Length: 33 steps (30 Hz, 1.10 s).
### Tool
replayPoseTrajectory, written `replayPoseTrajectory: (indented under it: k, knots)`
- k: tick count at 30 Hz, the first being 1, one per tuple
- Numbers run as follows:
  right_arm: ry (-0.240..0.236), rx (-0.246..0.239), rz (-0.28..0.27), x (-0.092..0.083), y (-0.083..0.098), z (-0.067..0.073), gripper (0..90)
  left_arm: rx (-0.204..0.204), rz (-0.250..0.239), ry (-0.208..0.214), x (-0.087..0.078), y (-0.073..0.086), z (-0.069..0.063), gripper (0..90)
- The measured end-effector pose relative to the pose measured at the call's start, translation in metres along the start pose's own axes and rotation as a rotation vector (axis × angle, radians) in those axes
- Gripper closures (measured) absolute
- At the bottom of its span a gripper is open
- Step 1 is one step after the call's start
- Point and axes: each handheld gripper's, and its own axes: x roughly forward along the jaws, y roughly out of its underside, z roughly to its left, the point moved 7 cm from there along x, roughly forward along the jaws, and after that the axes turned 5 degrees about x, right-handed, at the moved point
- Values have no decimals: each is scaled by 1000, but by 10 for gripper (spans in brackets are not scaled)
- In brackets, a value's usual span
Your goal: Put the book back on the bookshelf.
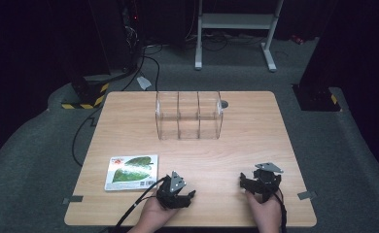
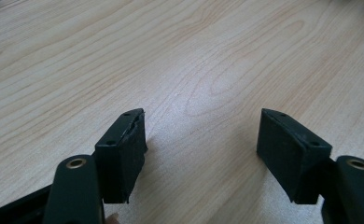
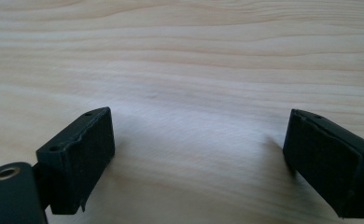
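Observation:
My left gripper [image 1: 178, 190] rests near the table's front edge, held by a hand, a little right of a flat packet printed with green leaves [image 1: 131, 172]. In the left gripper view its jaws stand apart over bare wood, left gripper [image 2: 201, 135] open with nothing between the pads. My right gripper [image 1: 259, 183] sits at the front right of the table in the other hand. Seen from its own camera, the right gripper [image 3: 199, 149] is open wide above plain wood grain. A clear plastic box with three compartments [image 1: 189, 115] stands toward the table's far side.
The light wooden table [image 1: 129, 121] stands on grey carpet. A small dark round object [image 1: 224, 103] lies just right of the clear box. A white metal stand [image 1: 236, 29] and cables are on the floor beyond the table.

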Motion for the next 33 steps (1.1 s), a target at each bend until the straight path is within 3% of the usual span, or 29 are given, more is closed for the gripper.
replayPoseTrajectory:
  k: [5,16,21,28,33]
  knots:
    - [-60,-58,6,0,1,10,87,2,-1,2,0,0,0,320]
    - [-72,-65,9,-4,5,12,87,-15,2,-14,-1,1,-1,320]
    - [-75,-66,9,-4,5,12,87,-1,7,-22,-4,4,5,280]
    - [-73,-68,10,-3,4,12,87,0,14,0,-4,5,6,252]
    - [-72,-68,8,-3,4,12,89,-32,10,48,-7,3,6,229]
